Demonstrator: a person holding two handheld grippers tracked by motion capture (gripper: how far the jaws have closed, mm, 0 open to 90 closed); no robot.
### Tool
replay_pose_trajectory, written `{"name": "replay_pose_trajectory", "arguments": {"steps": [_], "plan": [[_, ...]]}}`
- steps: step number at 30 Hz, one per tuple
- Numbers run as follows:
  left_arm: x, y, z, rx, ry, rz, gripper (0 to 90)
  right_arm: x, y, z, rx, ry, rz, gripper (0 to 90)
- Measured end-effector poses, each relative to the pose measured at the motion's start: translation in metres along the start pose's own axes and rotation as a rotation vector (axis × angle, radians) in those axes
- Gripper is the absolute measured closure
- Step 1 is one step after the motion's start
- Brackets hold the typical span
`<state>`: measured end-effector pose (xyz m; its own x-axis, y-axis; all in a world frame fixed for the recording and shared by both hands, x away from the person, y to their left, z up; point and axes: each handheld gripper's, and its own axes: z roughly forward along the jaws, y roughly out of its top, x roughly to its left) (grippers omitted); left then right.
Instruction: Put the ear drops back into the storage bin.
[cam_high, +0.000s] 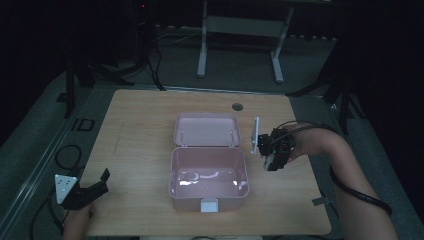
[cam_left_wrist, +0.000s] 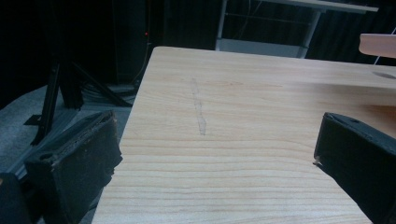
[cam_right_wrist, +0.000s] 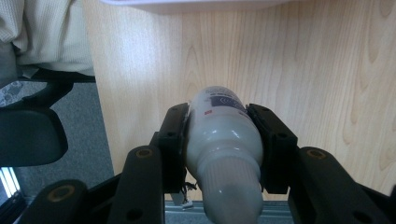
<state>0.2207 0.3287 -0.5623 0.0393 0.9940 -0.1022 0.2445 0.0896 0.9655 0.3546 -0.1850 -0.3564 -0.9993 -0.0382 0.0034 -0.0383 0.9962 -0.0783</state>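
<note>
The small white plastic bottle with a ribbed cap (cam_right_wrist: 223, 144) sits clamped between the two black jaws of the right gripper (cam_right_wrist: 223, 140), pads pressed on both its sides, above the pale wooden table (cam_high: 140, 140) just to the right of the open pink plastic lunch box (cam_high: 208, 172); the left gripper (cam_high: 85, 191) rests low near the table's front left corner, well apart from the box, jaws spread wide with nothing between them. One bottle, one box, two grippers; the box's hinged lid (cam_high: 206, 129) lies folded back behind its tray; a round grommet hole (cam_high: 237, 106) lies beyond the lid; nothing stands between bottle and box.
</note>
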Motion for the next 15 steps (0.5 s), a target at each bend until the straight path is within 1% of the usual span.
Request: {"name": "replay_pose_trajectory", "arguments": {"steps": [6,9,15], "plan": [[0.0,0.0,0.0,0.0,-0.001,0.0,0.5,0.001,0.01,-0.004,-0.001,0.002,-0.01,59.9],[0.0,0.0,0.0,0.0,-0.001,-0.001,0.5,0.002,0.016,-0.007,-0.016,-0.004,-0.016,60.0],[0.0,0.0,0.0,-0.001,-0.001,0.0,0.5,0.004,0.03,-0.013,-0.02,-0.01,-0.039,59.9]]}}
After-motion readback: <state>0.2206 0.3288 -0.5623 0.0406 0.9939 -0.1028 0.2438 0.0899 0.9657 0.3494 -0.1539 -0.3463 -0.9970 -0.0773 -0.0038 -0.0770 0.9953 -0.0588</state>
